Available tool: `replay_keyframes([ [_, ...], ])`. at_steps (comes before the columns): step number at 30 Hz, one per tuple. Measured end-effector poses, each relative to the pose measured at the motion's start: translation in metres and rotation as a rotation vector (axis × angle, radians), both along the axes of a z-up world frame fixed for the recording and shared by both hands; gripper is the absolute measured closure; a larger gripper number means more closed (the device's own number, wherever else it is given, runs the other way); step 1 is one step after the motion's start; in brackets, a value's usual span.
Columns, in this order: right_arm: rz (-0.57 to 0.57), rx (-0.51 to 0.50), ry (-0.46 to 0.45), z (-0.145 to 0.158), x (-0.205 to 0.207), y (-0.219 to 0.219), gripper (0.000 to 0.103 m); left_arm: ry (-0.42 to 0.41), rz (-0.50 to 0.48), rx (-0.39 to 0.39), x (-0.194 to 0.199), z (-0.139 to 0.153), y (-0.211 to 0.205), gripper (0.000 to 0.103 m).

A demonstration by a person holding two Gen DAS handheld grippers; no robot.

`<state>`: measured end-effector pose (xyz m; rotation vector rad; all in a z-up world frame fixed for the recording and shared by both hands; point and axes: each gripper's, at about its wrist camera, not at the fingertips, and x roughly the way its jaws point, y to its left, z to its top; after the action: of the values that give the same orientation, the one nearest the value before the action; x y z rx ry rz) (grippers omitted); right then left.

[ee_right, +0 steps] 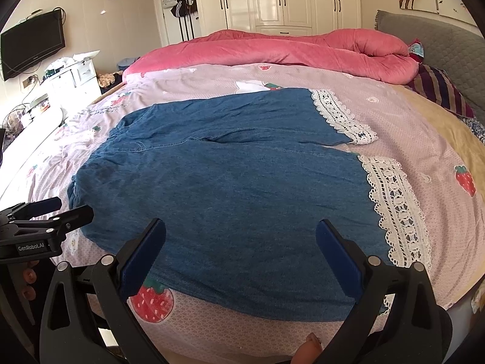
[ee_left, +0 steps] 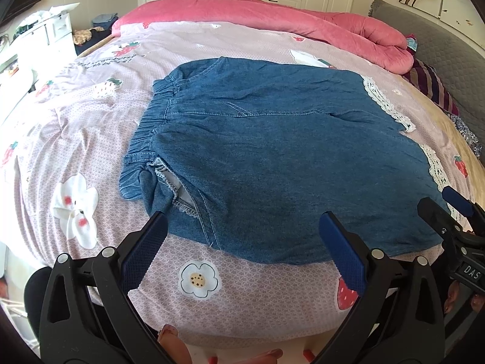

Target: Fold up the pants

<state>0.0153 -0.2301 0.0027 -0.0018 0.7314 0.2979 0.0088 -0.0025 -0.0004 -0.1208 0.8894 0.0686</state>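
White letters "DAS" on a small black tag on the right gripper point(ee_left: 460, 209), seen at the edge of the left wrist view. "GenRobot.AI" on a black tag on the left gripper point(ee_right: 65, 209). Curly writing on the bed sheet point(ee_left: 100, 63), maybe "strawberry", too blurry to read.

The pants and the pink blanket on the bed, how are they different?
The pants are blue denim; the pink blanket is plush and plain pink. The pants lie spread flat near the open grippers; the blanket is bunched in a thick roll at the far side. The pants have white lace cuffs; the blanket shows none. Both rest on the strawberry-print sheet.
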Motion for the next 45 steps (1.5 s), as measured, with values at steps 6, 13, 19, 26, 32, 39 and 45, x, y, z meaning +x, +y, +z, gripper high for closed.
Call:
replay_keyframes([
  [6, 0.007, 0.000, 0.003, 0.000, 0.011, 0.000, 0.004, 0.005, 0.004, -0.015, 0.008, -0.003, 0.004, 0.009],
  [13, 0.060, -0.027, -0.013, 0.010, 0.039, 0.006, 0.004, -0.007, 0.030, -0.019, 0.030, 0.004, 0.022, 0.009],
  [19, 0.149, 0.023, 0.042, 0.021, 0.093, 0.013, 0.004, 0.006, 0.047, -0.013, 0.077, 0.015, 0.064, 0.009],
  [26, 0.228, -0.097, 0.067, 0.024, 0.165, 0.046, 0.004, 0.005, 0.073, 0.058, 0.150, 0.020, 0.116, 0.009],
  [32, 0.336, -0.138, 0.070, 0.026, 0.216, 0.082, 0.004, 0.031, 0.010, 0.141, 0.200, 0.008, 0.130, 0.016],
  [39, 0.421, -0.261, 0.089, 0.009, 0.271, 0.127, 0.004, 0.027, -0.103, 0.172, 0.226, -0.001, 0.124, 0.045],
  [45, 0.499, -0.373, 0.086, -0.004, 0.295, 0.162, 0.004, 0.039, -0.209, 0.076, 0.237, -0.017, 0.124, 0.100],
])
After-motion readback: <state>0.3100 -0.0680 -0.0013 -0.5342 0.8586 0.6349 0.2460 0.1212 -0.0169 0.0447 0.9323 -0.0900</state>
